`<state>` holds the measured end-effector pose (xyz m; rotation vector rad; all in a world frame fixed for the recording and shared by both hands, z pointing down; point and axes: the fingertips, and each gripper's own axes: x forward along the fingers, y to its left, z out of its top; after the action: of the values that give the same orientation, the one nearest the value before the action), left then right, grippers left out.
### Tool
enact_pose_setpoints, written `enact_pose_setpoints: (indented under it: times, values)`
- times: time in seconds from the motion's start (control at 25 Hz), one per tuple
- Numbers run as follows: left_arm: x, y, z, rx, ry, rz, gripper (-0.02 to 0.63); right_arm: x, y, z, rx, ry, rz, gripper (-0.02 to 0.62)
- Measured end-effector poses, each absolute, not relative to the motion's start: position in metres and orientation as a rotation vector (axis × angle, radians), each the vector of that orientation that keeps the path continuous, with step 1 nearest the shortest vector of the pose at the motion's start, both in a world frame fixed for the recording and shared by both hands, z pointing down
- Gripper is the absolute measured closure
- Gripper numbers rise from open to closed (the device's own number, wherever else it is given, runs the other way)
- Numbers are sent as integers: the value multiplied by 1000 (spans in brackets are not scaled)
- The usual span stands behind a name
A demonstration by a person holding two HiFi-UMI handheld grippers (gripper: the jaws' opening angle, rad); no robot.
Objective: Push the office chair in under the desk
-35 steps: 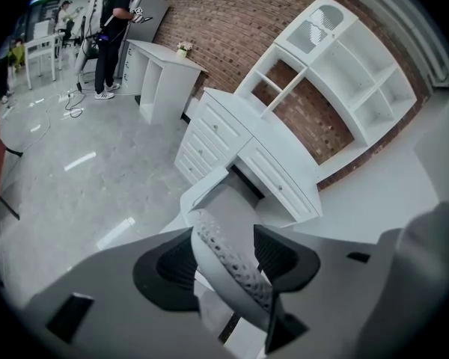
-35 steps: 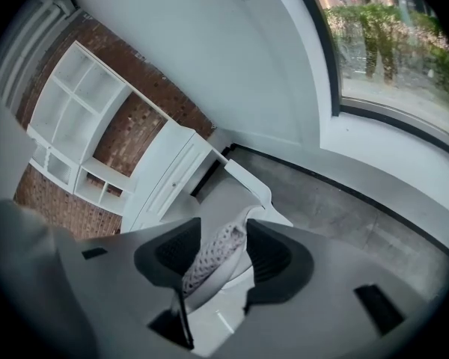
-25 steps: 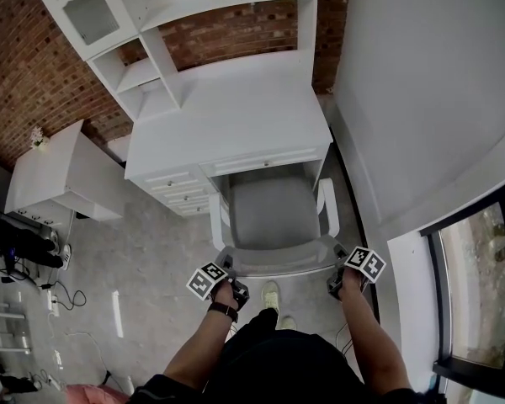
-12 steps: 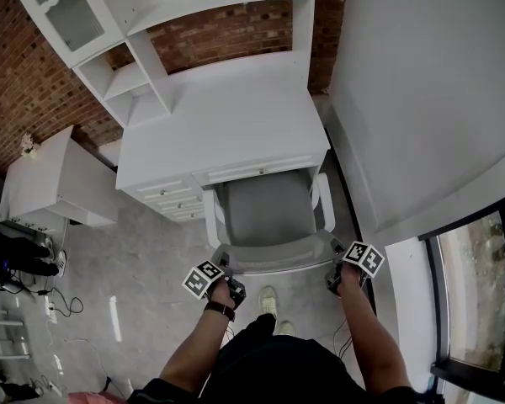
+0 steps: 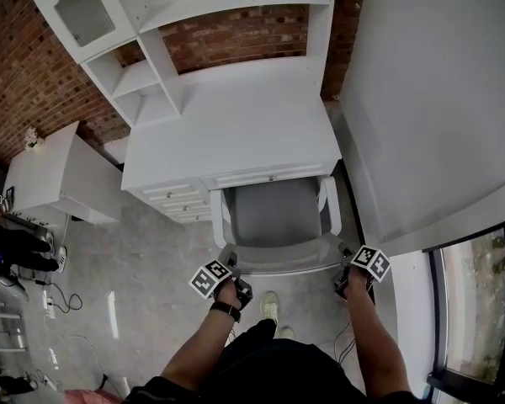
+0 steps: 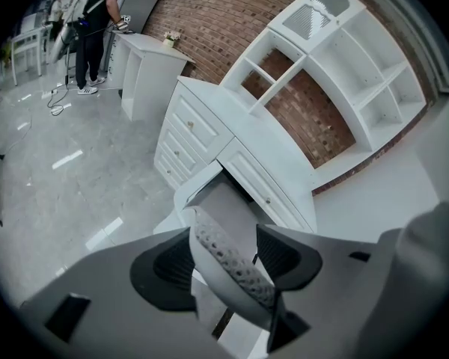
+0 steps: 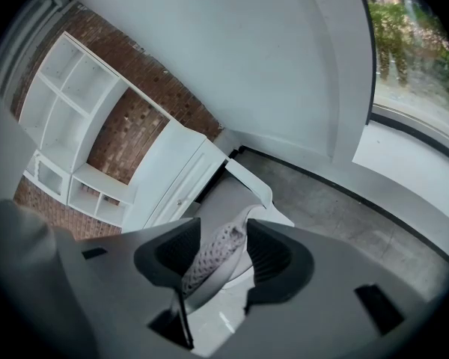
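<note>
The office chair [image 5: 273, 215] has a grey seat and white armrests, and its front sits under the edge of the white desk [image 5: 236, 133]. My left gripper [image 5: 234, 278] is at the left end of the chair's backrest [image 5: 282, 264]. In the left gripper view its jaws [image 6: 228, 260] are opening. The meshed backrest rim [image 6: 209, 241] still runs between them, with a gap to the right pad. My right gripper [image 5: 343, 278] holds the backrest's right end. There the pads [image 7: 273, 256] are shut on the rim [image 7: 209, 264].
Desk drawers [image 5: 181, 200] flank the knee gap on the left. A white wall [image 5: 438, 99] runs close along the chair's right. A low white cabinet [image 5: 63, 175] and floor cables [image 5: 55, 297] lie to the left. My shoe [image 5: 271, 301] is behind the chair. A person [image 6: 97, 13] stands far left.
The chair and both grippers have edged forward towards the desk, so a little more of the seat's front lies under the desk edge.
</note>
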<state>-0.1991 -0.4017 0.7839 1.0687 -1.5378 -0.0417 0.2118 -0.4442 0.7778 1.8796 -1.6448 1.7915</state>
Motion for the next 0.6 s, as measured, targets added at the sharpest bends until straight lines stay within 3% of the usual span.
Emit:
enact_pose_setpoints:
  times: [0.6]
  values:
    - [-200,-416,786,1104,-1523,-48,350,206,-461,779,1849,-1713,1793,403]
